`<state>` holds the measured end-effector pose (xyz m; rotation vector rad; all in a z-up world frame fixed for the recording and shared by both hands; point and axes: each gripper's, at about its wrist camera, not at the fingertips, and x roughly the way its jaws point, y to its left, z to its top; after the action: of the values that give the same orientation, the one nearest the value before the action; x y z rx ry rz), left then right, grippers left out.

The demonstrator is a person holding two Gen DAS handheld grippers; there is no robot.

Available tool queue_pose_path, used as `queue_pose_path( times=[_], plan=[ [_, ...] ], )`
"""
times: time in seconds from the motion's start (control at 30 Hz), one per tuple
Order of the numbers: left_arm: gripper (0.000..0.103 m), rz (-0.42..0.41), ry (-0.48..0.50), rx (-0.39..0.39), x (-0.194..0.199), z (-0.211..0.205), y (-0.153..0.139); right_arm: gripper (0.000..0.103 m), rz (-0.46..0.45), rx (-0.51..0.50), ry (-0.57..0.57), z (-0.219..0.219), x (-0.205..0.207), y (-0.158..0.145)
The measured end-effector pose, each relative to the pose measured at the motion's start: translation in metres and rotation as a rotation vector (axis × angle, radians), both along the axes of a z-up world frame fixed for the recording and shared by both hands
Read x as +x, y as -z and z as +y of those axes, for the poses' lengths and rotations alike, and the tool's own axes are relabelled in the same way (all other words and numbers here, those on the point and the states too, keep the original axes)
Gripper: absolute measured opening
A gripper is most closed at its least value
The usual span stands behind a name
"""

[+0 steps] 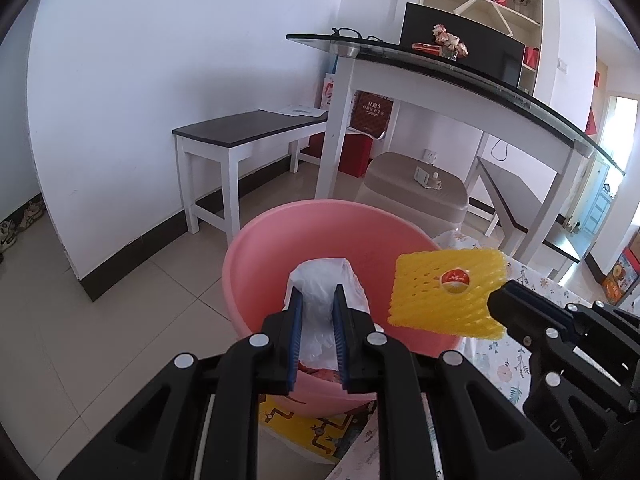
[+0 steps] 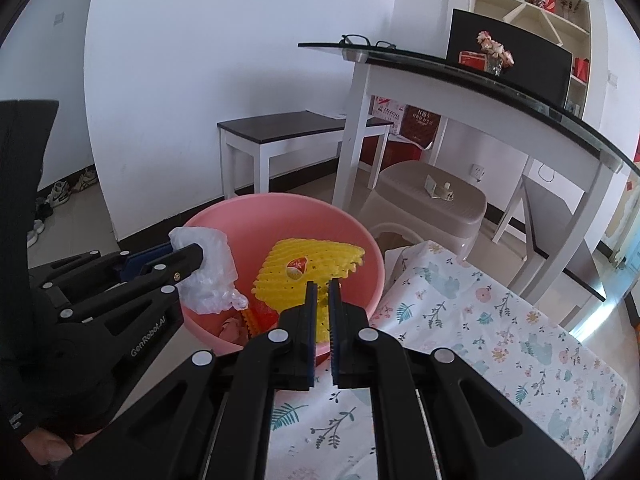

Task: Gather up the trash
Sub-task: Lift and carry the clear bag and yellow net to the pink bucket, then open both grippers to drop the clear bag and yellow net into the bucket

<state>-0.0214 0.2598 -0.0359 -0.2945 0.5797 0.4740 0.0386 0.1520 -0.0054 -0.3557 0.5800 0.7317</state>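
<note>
Grippers hovered over the pink basin (image 1: 256, 256): the left gripper (image 1: 317, 292) clamped a clear plastic bag (image 1: 324, 276), the right gripper (image 2: 323, 288) beside it pinched yellow foam netting (image 2: 308, 260).

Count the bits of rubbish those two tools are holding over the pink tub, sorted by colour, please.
White or clear: 1, the crumpled plastic bag in the left tool
Yellow: 1, the foam net sleeve in the right tool
Total held over the pink tub: 2
More scraps lie in the tub, too hidden to count.
</note>
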Motion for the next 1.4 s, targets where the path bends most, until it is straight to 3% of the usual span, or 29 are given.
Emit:
queue_pose_path(
  times=[0.8,0.97,1.23,1.4],
  plan=[
    [0.015,0.048,-0.022,-0.013,0.01,0.01,0.013,0.005,0.025,-0.061,-0.035,0.021,0.001,0.013],
    [0.02,0.051,-0.025,-0.032,0.011,0.013,0.013,0.006,0.084,-0.055,-0.05,0.023,0.005,0.016],
    [0.038,0.044,-0.01,-0.061,0.009,0.015,0.013,0.006,0.125,-0.04,-0.073,0.022,0.009,0.017],
    [0.04,0.029,-0.005,-0.076,0.006,0.017,0.009,0.019,0.127,-0.023,-0.075,0.018,0.009,0.015]
  ],
)
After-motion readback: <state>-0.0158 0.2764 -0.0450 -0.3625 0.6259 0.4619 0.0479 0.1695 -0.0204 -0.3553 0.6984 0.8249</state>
